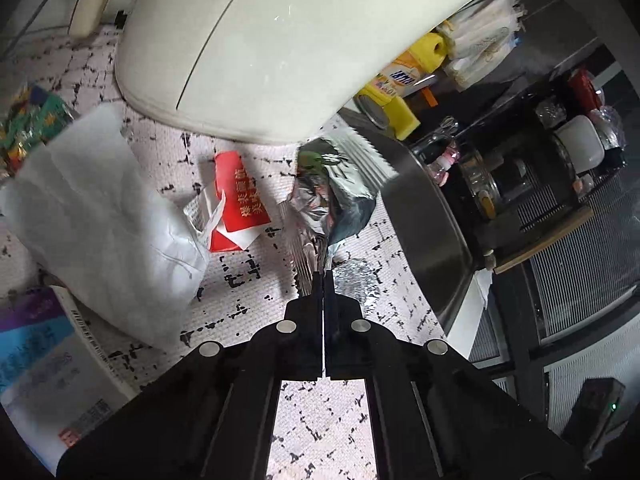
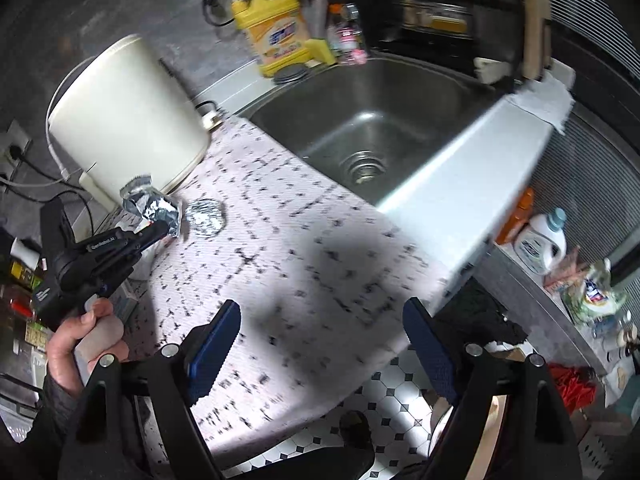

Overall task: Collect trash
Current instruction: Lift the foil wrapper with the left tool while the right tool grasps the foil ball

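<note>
My left gripper [image 1: 323,277] is shut on the lower edge of a crumpled silver foil wrapper [image 1: 320,200], which stands up from the speckled countertop [image 1: 248,280]. The right wrist view shows the same gripper [image 2: 161,229] at the left, held by a hand, with the foil wrapper [image 2: 150,205] pinched at its tip. A flattened foil piece [image 2: 205,217] lies just right of it. A red packet [image 1: 236,196], a white crumpled paper [image 1: 100,216] and a colourful wrapper [image 1: 28,124] lie to the left. My right gripper [image 2: 320,344] hangs open over the counter with nothing between its fingers.
A cream appliance [image 2: 128,112] stands right behind the foil wrapper. A steel sink [image 2: 304,92] lies to the right, with a yellow detergent bottle [image 2: 276,28] behind it. A printed booklet [image 1: 40,360] lies at the near left. The counter's front edge drops to a tiled floor [image 2: 392,392].
</note>
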A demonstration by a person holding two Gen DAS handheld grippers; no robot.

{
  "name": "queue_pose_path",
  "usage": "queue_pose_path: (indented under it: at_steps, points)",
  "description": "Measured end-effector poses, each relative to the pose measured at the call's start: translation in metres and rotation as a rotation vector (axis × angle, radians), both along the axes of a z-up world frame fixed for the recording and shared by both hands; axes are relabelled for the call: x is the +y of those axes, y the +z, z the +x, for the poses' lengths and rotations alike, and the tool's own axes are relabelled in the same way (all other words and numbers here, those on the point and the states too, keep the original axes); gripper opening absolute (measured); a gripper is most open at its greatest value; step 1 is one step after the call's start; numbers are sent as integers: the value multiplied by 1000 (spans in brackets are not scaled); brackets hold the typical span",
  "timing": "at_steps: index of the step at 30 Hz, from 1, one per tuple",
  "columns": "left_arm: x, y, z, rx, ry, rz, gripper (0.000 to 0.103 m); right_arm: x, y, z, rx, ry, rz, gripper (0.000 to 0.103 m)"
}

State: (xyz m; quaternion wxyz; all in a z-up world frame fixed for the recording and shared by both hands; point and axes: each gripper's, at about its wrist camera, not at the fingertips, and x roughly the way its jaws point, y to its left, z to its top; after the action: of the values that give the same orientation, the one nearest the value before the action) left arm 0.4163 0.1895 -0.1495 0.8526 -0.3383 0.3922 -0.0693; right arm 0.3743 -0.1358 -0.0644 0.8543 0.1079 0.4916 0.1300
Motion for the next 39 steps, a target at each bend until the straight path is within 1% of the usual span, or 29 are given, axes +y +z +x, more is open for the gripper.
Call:
queue_pose_path:
  at_steps: [6, 10, 13, 17, 23, 24, 25, 26, 27, 28, 30, 34, 39]
  points:
    - [21, 26, -21, -46, 27, 25, 1, 37, -4, 20, -1, 91, 19, 76]
    - [35, 37, -38, -56, 59, 58, 1, 64, -8, 37, -3, 157, 36, 74]
    - [48, 42, -53, -56, 91, 83, 1, 84, -10, 50, -15, 204, 48, 72]
    - [65, 45, -70, -41, 137, 100, 1, 110, -17, 71, -20, 247, 50, 67]
    - [87, 50, -97, -29, 214, 133, 1, 135, -29, 92, -26, 278, 35, 67]
    - [90, 49, -102, -24, 229, 137, 1, 136, -32, 95, -26, 283, 32, 67]
    - [91, 49, -106, -20, 238, 139, 1, 139, -34, 97, -30, 289, 26, 64]
    - [93, 48, -110, -14, 262, 145, 1, 140, -36, 100, -35, 298, 24, 48]
    - [93, 48, -114, -12, 268, 148, 1, 141, -38, 101, -35, 307, 27, 38]
    - [92, 49, -118, -10, 273, 152, 1, 142, -40, 103, -30, 322, 31, 37]
    - [90, 51, -125, -15, 277, 158, 1, 140, -33, 99, -67, 325, 30, 37]
    - [76, 55, -134, -26, 280, 161, 1, 129, -21, 86, -94, 333, 55, 37]
    - [47, 59, -141, -46, 258, 159, 1, 94, -11, 61, -102, 318, 76, 37]
